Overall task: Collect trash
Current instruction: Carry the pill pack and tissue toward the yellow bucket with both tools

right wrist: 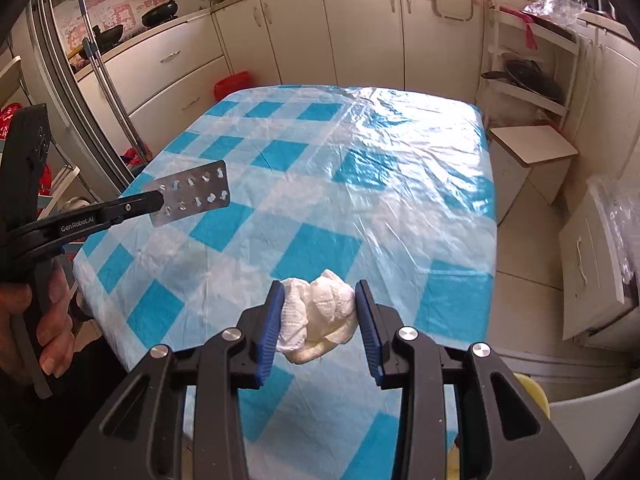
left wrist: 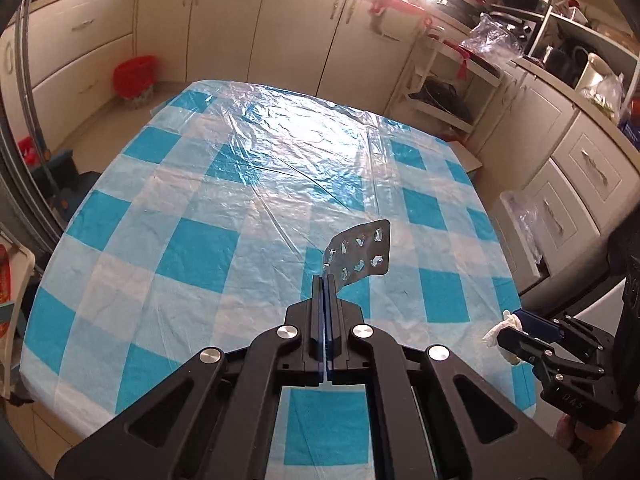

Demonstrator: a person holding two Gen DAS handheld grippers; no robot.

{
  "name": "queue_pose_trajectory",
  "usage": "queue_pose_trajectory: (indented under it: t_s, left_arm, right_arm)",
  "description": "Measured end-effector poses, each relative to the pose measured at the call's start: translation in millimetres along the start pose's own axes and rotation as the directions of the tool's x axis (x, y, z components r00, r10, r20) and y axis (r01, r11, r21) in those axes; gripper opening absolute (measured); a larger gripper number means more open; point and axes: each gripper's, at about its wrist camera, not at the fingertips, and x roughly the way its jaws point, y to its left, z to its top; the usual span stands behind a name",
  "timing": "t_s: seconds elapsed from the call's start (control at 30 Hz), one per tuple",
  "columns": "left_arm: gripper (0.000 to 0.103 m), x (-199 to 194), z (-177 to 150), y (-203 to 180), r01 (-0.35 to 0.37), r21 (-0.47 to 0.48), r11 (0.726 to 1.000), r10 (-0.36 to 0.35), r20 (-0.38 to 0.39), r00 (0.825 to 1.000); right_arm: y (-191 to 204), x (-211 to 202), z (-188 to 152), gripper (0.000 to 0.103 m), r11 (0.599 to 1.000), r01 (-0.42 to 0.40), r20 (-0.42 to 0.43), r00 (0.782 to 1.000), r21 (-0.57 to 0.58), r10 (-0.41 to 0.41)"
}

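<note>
My left gripper (left wrist: 324,280) is shut on one edge of an empty silver pill blister pack (left wrist: 362,254) and holds it above the blue-and-white checked table (left wrist: 192,200). The right wrist view shows the same gripper (right wrist: 158,199) and pack (right wrist: 192,194) at the left. My right gripper (right wrist: 320,300) is shut on a crumpled white tissue (right wrist: 320,316), held over the table's near edge (right wrist: 320,216). The left wrist view shows this gripper (left wrist: 506,334) with the tissue (left wrist: 502,328) at the lower right.
A red-lined bin (left wrist: 134,76) stands on the floor beyond the table's far left corner. A white bin with a clear bag (right wrist: 600,264) and a low stool (right wrist: 528,156) stand to the table's right. Cabinets line the far wall.
</note>
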Motion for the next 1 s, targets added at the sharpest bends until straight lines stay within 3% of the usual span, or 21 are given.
queue_pose_trajectory:
  t_s: [0.13, 0.2, 0.53, 1.0]
  left_arm:
    - [0.001, -7, -18, -19, -0.017, 0.047, 0.999, 0.017, -0.003, 1.000]
    - [0.001, -10, -26, -28, -0.022, 0.066, 0.998, 0.023, -0.004, 1.000]
    - [0.001, -26, -38, -78, -0.060, 0.199, 0.978, 0.053, 0.041, 0.998]
    - [0.001, -43, -47, -125, -0.059, 0.301, 0.952, 0.035, 0.086, 0.996]
  right_arm:
    - [-16, 6, -31, 0.037, 0.996, -0.024, -0.031, 0.999, 0.088, 0.027]
    - [-12, 5, -36, 0.037, 0.997, -0.023, -0.003, 1.000, 0.073, 0.024]
    - [-11, -13, -39, 0.037, 0.998, -0.025, 0.035, 0.999, 0.054, 0.023]
    - [-31, -39, -40, 0.037, 0.996, 0.017, 0.088, 0.996, 0.089, -0.024]
